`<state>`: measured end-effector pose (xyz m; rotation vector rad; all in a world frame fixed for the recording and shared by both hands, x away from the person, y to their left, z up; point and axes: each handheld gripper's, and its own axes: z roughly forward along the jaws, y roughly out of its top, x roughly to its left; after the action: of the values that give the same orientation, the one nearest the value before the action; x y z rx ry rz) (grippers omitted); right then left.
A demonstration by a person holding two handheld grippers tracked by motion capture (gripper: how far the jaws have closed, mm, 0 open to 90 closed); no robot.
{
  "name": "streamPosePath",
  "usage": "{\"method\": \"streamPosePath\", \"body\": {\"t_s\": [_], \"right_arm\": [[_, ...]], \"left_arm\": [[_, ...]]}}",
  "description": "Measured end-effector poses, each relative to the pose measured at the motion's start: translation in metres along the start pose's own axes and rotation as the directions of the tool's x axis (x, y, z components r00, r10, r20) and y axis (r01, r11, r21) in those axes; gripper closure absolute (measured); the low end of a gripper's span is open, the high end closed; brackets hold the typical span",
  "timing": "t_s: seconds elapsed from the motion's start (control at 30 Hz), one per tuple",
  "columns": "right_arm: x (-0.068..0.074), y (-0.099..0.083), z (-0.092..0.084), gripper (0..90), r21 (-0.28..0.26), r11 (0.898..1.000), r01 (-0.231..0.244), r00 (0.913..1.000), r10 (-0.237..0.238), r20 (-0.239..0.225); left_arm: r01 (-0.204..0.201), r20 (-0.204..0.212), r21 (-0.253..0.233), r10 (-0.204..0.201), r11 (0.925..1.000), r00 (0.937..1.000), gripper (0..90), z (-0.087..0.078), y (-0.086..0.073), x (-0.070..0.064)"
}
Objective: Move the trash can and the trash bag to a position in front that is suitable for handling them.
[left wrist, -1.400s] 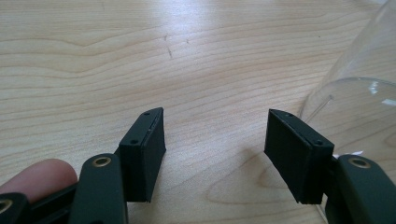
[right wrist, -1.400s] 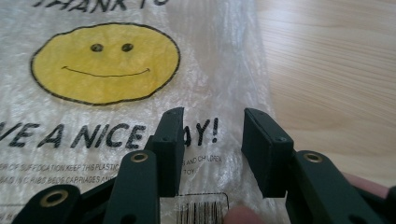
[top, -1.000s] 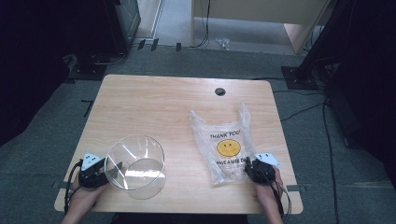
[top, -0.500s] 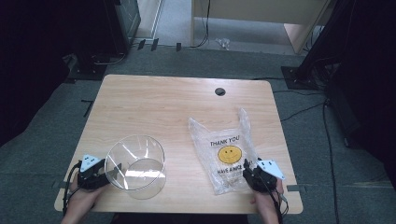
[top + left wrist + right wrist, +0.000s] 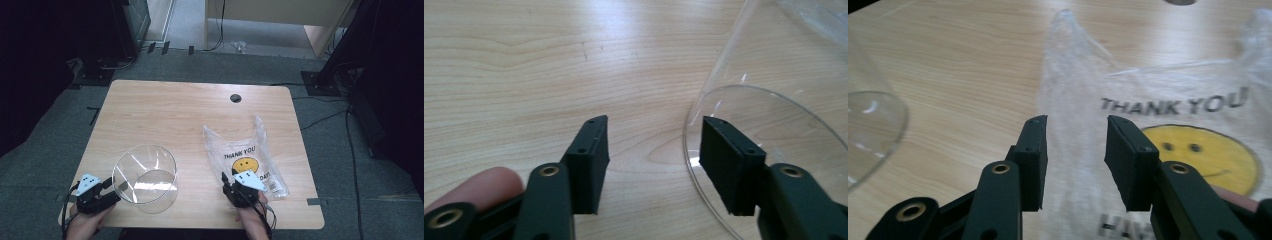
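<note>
**Tongs poised at a glass bowl and a plastic bag**

From the high view we see the pale wooden tabletop [image 5: 165, 110] carrying a clear round glass bowl [image 5: 145, 177] at its near left and a thin see-through plastic carrier bag with a yellow smiley face [image 5: 245, 157] at its near right. Our left tongs [image 5: 111, 186] sit just beside the bowl's rim; our right tongs [image 5: 226, 181] lie over the bag's near edge.

In the left gripper view, the left tongs [image 5: 651, 150] have just been closing yet stand apart, with bare wood between them and the bowl's wall [image 5: 744, 95] at the right-hand jaw. We judge the bowl stiff, slick and breakable, best taken at the rim.

In the right gripper view, the right tongs [image 5: 1075, 150] have likewise been closing but stand apart above the film, clamping nothing. The bag [image 5: 1148, 130] reads "THANK YOU"; it looks light, limp and slippery, so pinch a fold or handle.
</note>
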<state>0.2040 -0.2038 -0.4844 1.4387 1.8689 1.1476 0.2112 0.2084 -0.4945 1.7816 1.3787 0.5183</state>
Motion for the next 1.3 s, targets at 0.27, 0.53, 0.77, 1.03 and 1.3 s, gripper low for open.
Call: {"method": "streamPosePath", "body": {"t_s": [0.27, 0.53, 0.77, 1.03, 1.3], "right_arm": [[0.026, 0.000, 0.007, 61.5, 0.008, 1.000, -0.001, 0.9987, 0.001, -0.052], [0.045, -0.003, 0.010, 63.4, 0.024, 1.000, 0.005, 0.9972, -0.003, -0.074], [0.052, -0.001, 0.011, 64.6, 0.017, 1.000, -0.011, 0.9992, 0.012, -0.037], [0.043, 0.000, 0.011, 71.2, 0.014, 0.997, -0.076, 0.9971, 0.076, -0.011], [0.034, 0.008, 0.019, 80.2, 0.019, 0.997, -0.078, 0.9969, 0.078, 0.010]], "left_arm": [[0.027, -0.048, -0.012, -0.027, 0.9996, 0.9985, 42.5, 0.015, 0.004, -0.021], [0.014, -0.038, -0.017, -0.015, 0.9998, 0.9992, 40.0, 0.029, 0.006, -0.043], [0.006, -0.018, -0.010, -0.006, 0.9999, 0.9998, 42.1, 0.038, 0.009, -0.060], [-0.002, -0.020, -0.010, 0.001, 0.9999, 0.9998, 49.4, 0.049, 0.017, -0.076], [-0.003, -0.031, -0.011, 0.002, 0.9999, 0.9995, 63.6, 0.062, 0.027, -0.091]]}}
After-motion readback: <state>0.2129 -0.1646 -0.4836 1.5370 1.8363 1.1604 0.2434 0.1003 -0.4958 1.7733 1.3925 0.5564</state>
